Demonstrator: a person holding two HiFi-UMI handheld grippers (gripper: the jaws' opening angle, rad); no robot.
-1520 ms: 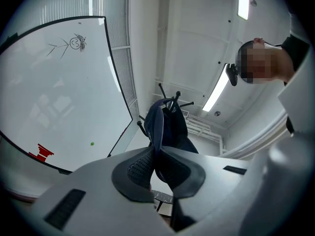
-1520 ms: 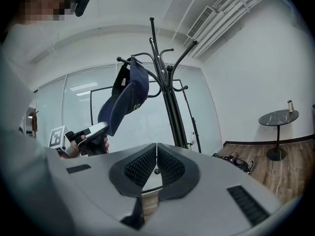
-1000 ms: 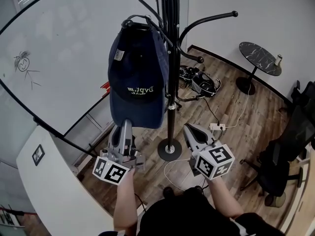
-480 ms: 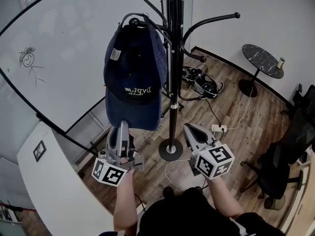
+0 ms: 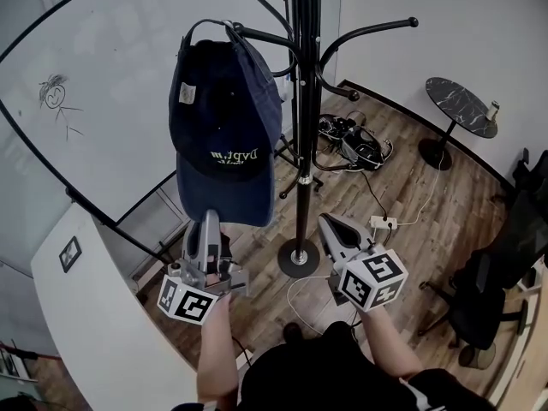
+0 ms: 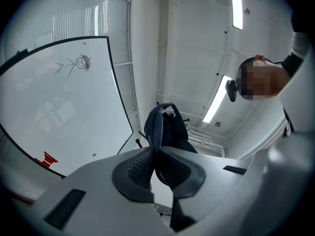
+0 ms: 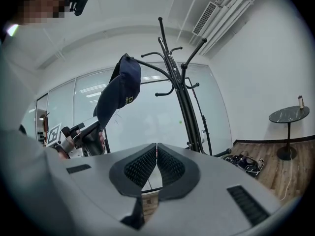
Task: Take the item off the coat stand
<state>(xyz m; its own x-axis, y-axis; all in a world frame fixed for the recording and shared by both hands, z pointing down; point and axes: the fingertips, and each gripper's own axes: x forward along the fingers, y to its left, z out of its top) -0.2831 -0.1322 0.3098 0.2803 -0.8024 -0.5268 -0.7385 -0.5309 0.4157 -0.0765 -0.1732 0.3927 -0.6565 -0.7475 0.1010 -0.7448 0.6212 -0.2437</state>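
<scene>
Your left gripper (image 5: 210, 218) pinched shut on navy baseball cap (image 5: 224, 118) brim; cap runs straight up from jaws, strap over coat-stand hook (image 5: 257, 34) (right gripper (image 5: 330, 226) closed, empty, farther off).

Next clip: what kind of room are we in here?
Most likely an office or meeting room: a whiteboard with a doodled stick figure, a black office chair and a small round table. A coat stand carries a navy cap.
</scene>
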